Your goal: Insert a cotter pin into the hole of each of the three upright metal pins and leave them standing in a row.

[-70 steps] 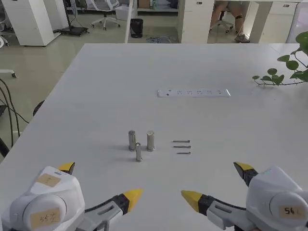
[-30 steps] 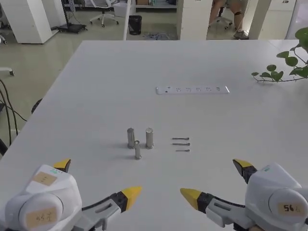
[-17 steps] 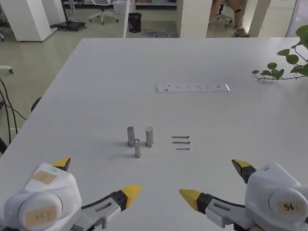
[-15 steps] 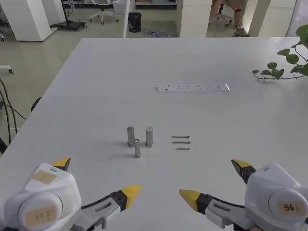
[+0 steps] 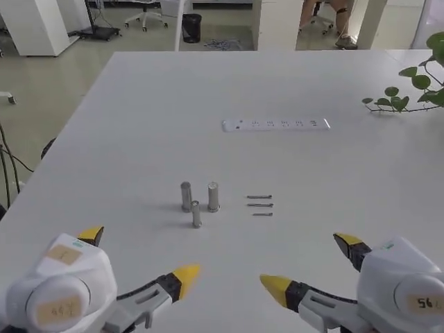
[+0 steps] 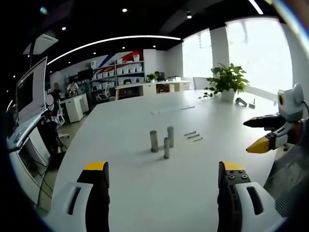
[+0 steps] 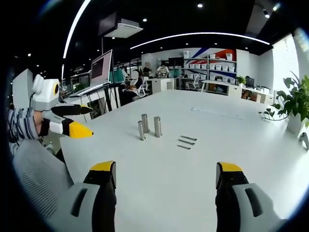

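Observation:
Three upright metal pins (image 5: 197, 203) stand in a tight cluster mid-table, also seen as pins (image 6: 162, 140) and pins (image 7: 147, 125). Three small cotter pins (image 5: 259, 205) lie in a short column just right of them, seen too as cotter pins (image 6: 192, 136) and cotter pins (image 7: 185, 142). My left gripper (image 5: 135, 253) hovers open at the near left, well short of the pins; its yellow-tipped fingers (image 6: 96, 170) hold nothing. My right gripper (image 5: 306, 262) is open at the near right, fingers (image 7: 230, 171) wide apart and empty.
A white power strip (image 5: 276, 124) lies across the table beyond the pins. A potted plant (image 5: 416, 87) reaches in at the far right edge. The white table (image 5: 125, 139) has bare surface all around the parts. Office chairs and a person stand beyond its far edge.
The head camera has tilted slightly, shifting the scene. Both grippers stay open low at the near edge, and the pins and cotter pins have not moved.

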Tool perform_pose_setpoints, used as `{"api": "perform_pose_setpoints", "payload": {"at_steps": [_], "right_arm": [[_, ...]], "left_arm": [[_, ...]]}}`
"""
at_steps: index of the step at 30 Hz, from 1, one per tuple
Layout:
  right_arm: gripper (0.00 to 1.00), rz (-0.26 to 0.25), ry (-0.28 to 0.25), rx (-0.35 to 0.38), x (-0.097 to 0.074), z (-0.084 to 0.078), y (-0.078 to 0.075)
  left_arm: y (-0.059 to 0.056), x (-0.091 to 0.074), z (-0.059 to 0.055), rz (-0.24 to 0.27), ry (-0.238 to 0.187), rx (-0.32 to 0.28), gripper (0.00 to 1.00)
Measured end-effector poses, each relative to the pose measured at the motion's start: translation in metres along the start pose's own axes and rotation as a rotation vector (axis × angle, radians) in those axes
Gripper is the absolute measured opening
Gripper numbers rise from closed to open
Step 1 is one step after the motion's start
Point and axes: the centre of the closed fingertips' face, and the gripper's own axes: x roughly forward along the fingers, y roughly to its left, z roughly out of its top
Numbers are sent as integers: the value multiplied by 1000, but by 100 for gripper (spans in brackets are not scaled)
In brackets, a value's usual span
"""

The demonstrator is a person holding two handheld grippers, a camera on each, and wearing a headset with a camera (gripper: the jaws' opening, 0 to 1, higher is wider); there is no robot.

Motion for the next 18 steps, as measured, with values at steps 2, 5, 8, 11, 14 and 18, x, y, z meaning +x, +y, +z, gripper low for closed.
{"api": "perform_pose_setpoints", "payload": {"at_steps": [2,5,8,11,14,18], "right_arm": [[83,-3,1,10,-1,1,-2],[81,-7,22,4,-1,0,-4],[78,0,36,15,-2,-1,-4],[76,6,45,20,-2,-1,-4],[73,15,48,29,-2,2,-5],[69,33,52,38,0,5,-5]], "left_arm": [[1,5,1,-7,0,-2,89],[3,14,2,-17,0,9,86],[5,23,2,-31,6,20,81],[5,34,4,-52,7,30,74],[6,47,7,-68,2,50,69],[1,63,10,-100,-1,48,60]]}}
